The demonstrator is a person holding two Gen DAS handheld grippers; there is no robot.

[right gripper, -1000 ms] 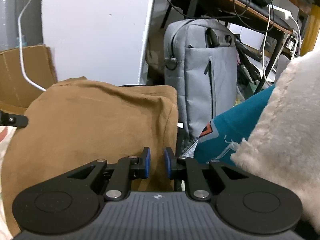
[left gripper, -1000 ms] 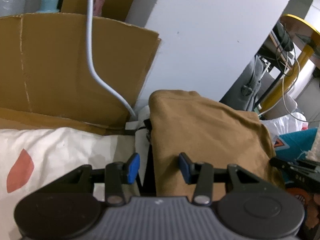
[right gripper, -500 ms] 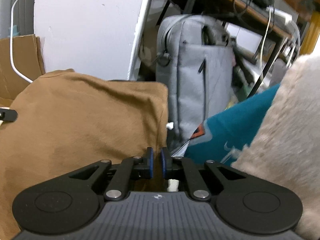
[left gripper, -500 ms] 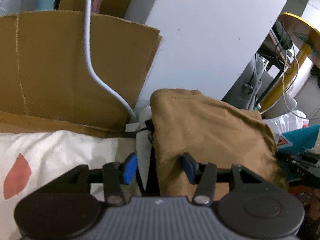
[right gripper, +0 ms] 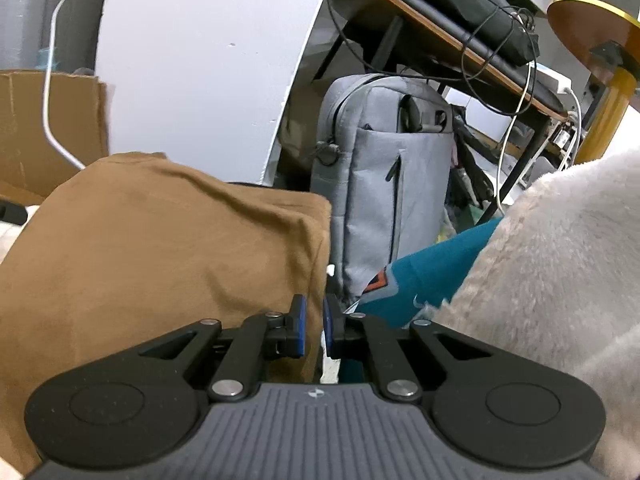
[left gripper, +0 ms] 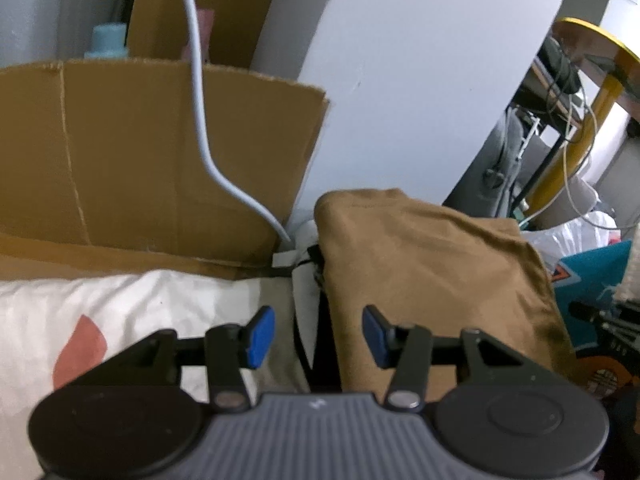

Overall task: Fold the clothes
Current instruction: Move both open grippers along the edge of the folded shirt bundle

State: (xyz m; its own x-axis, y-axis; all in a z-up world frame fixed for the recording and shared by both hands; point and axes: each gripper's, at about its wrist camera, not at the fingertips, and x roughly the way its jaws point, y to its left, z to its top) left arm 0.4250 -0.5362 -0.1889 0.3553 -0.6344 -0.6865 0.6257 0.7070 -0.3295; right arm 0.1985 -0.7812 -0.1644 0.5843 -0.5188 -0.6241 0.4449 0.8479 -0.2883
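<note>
While soft, limp brown garment [right gripper: 160, 248] drapes, pinch corners: left gripper [left gripper: 316, 336] half-open, empty; right gripper [right gripper: 312, 330] nearly shut, empty

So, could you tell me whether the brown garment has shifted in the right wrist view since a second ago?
Yes: the brown garment sits lower against the grey bag.

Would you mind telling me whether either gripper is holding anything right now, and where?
Nothing is held. The left gripper stands open over the brown folded cloth; the right gripper is nearly shut, empty.
</note>
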